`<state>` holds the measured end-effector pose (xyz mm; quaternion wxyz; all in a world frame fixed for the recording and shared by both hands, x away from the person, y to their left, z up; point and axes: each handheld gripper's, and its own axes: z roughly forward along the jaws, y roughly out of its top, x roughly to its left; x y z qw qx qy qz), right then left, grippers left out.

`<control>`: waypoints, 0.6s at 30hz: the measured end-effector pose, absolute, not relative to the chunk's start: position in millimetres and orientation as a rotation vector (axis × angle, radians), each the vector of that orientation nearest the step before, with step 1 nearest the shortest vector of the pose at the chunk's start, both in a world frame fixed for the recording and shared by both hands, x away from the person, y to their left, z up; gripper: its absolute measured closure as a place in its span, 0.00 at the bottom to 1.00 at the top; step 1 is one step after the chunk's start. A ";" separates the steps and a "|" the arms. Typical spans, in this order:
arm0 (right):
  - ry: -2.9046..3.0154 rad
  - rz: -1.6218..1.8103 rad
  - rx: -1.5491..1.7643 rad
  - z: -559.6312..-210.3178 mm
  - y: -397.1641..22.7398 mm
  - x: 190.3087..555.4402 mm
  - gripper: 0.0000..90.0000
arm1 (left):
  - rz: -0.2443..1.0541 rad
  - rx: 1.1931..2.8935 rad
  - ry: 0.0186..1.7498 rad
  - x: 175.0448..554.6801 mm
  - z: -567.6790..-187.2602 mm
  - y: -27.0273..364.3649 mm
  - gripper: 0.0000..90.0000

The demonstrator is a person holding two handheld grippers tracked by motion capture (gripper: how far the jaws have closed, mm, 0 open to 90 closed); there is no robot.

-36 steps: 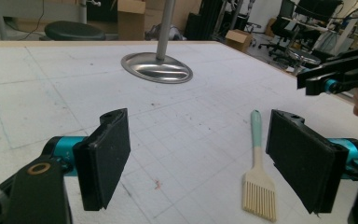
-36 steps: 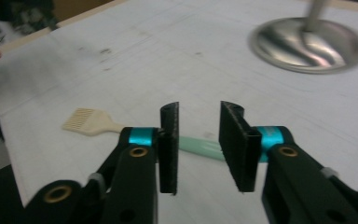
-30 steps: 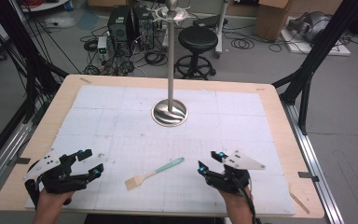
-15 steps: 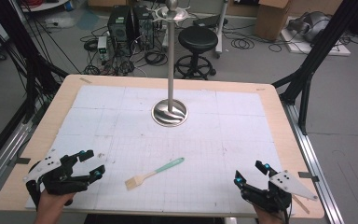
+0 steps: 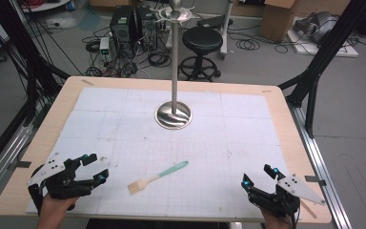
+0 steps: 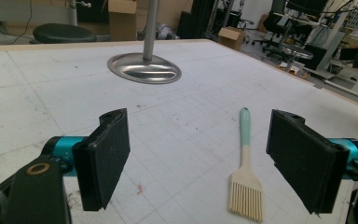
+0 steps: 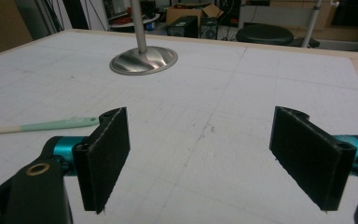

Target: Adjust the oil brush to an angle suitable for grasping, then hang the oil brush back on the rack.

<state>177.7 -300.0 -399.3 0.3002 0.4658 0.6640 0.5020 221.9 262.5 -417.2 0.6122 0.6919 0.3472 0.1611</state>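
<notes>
A pastry brush (image 5: 157, 178) with a mint-green handle and cream bristles lies flat on the white mat, front centre. My left gripper (image 5: 97, 168) rests open near the front left, its jaws pointing toward the brush. In the left gripper view the brush (image 6: 245, 172) lies just ahead of my left gripper (image 6: 200, 158), near the right-hand jaw. Near the front right corner my right gripper (image 5: 257, 175) stands open and well apart from the brush. Its jaws have just been opening, with nothing between them. In the right gripper view the brush handle (image 7: 51, 125) lies off to the left of my right gripper (image 7: 200, 158).
A tall metal pole on a round shiny base (image 5: 173, 116) stands at the mat's centre back. The wooden table edge (image 5: 286, 119) frames the mat. Beyond the table are a black stool (image 5: 201, 40), cables and boxes on the floor.
My right gripper has pulled away from the brush handle, moving right and toward the table's front right corner. The brush and my left gripper stayed where they were.
</notes>
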 end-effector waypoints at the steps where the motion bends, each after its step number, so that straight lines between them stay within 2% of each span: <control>1: 1.762 1.332 1.237 -399.4 -300.0 177.8 0.21 | 0.373 1.597 0.803 222.3 -417.5 262.4 0.24; 18: 1.758 1.316 1.275 -402.1 -300.8 179.0 0.21 | 0.319 1.655 0.802 227.1 -420.8 251.0 0.22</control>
